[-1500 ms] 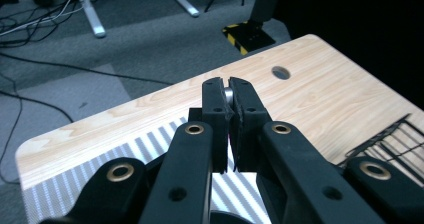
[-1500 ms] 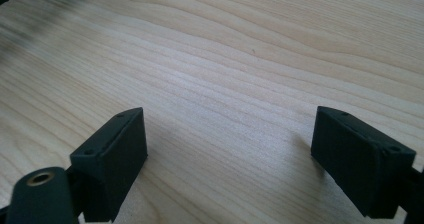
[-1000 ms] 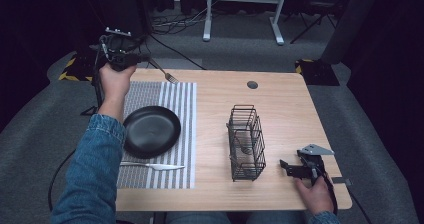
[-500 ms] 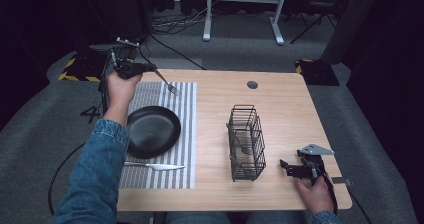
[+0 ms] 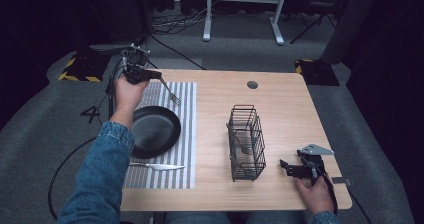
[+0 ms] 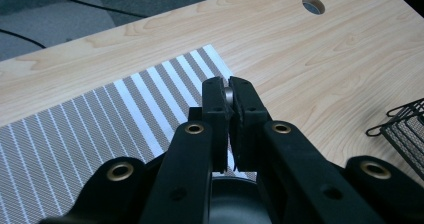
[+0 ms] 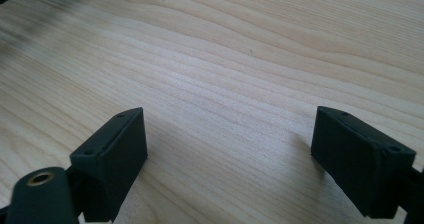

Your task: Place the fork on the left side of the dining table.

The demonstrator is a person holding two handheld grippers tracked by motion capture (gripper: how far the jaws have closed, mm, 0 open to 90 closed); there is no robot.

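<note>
wire basket [image 5: 245, 143] mid-table, bare wood around it

Bright, even overhead light on the tabletop [image 5: 280, 109], while the floor and room around it sink into near black. Soft shadows fall under the wire basket [image 5: 246, 143]. The right gripper view blurs toward 11 o'clock; the near jaws look soft.

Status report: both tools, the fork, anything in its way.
Left tool shut on the silver metal fork, above the striped placemat. Right tool open, empty, beside the black wire basket. Nothing blocking.
</note>
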